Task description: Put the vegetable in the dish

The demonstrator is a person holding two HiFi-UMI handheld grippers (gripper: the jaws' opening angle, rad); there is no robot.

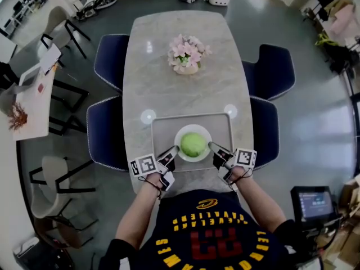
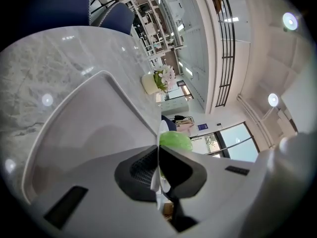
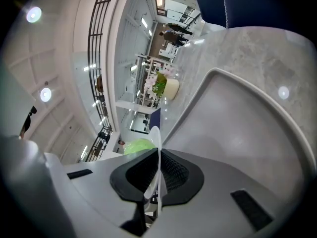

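Left gripper [image 1: 170, 154] and right gripper [image 1: 215, 149] flank the dish [image 1: 180, 135]; their own views show fingers [image 2: 138, 170] clamped on its thin rim. Overhead, the green vegetable [image 1: 193, 144] sits inside it, over the tray [image 1: 163, 129].

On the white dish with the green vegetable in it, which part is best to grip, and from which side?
Grip the white dish by its thin rim, from the left and right sides at once, jaws closing over the edge. The round green vegetable fills the middle, so only the rim is free. The left gripper and right gripper are shut on it this way.
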